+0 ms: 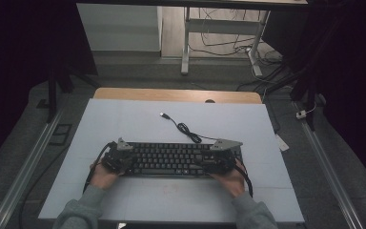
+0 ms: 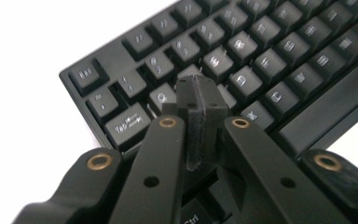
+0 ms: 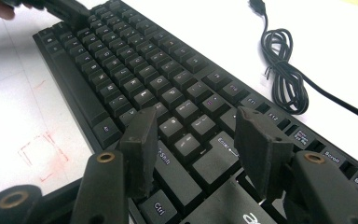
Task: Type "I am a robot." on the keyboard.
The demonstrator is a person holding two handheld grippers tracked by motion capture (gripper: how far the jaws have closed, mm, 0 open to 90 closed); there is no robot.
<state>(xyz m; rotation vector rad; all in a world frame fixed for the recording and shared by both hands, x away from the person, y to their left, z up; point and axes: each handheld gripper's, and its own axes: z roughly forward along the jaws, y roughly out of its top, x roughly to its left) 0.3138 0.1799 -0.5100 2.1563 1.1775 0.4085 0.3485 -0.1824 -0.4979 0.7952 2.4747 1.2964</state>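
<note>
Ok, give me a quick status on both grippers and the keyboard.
Left gripper shut, tips over the left-end keys. Right gripper open above the Enter and Shift keys. Keyboard flat on the table. Coiled cable lies behind it, clear.

Black keyboard (image 3: pixel 168 100) keycaps reading Esc, Tab and Ctrl at one end, Enter, Shift, Scroll, Pause Break at the other

White worktop (image 1: pixel 124 119) lies on a wooden table (image 1: pixel 176 95) whose wood shows along the far edge. Grey carpet floor (image 1: pixel 24 138) all round. Metal rails (image 1: pixel 26 167) run along the floor past the worktop's left and right edges. Beyond the far edge: white desk frame (image 1: pixel 186 43), loose cables (image 1: pixel 228 45) on the floor, pale cabinet (image 1: pixel 119 26). Side areas dark, light dim.
</note>
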